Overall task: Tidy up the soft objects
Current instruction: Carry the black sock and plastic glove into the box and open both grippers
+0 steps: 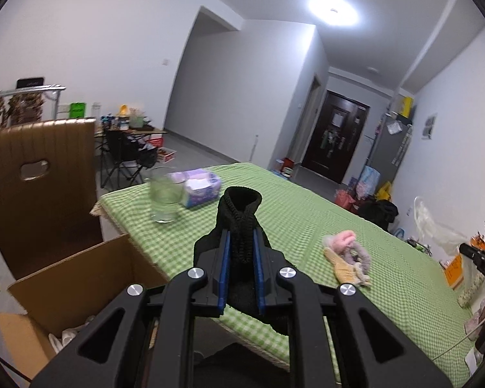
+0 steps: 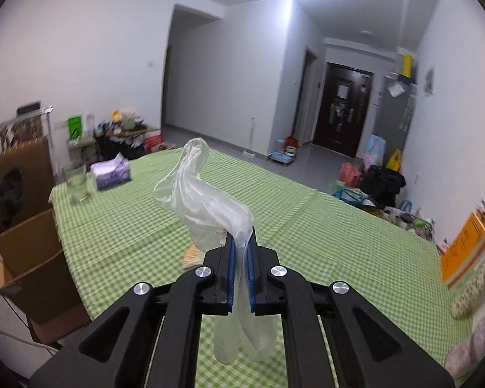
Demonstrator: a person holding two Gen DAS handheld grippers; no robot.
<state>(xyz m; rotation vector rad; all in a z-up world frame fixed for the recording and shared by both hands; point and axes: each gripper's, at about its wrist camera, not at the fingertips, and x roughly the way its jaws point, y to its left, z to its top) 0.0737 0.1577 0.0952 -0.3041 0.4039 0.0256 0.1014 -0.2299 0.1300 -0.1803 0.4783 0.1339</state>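
Observation:
My left gripper (image 1: 241,242) is shut on a black knitted glove (image 1: 241,208) whose ribbed cuff sticks up past the fingertips, held above the near edge of the green checked table (image 1: 307,213). My right gripper (image 2: 241,242) is shut on a clear thin plastic glove (image 2: 199,190) that rises above the jaws and dangles below them. A small heap of soft things, pink, grey and yellow (image 1: 347,257), lies on the cloth right of the left gripper. In the right wrist view a yellowish piece (image 2: 190,257) shows just left of the fingers.
An open cardboard box (image 1: 80,278) stands at the table's near-left corner, with a brown chair (image 1: 38,177) behind it. A glass (image 1: 165,199) and a purple tissue pack (image 1: 200,186) sit at the far left. An orange box (image 2: 465,249) and a patterned roll (image 2: 472,291) lie at the right edge.

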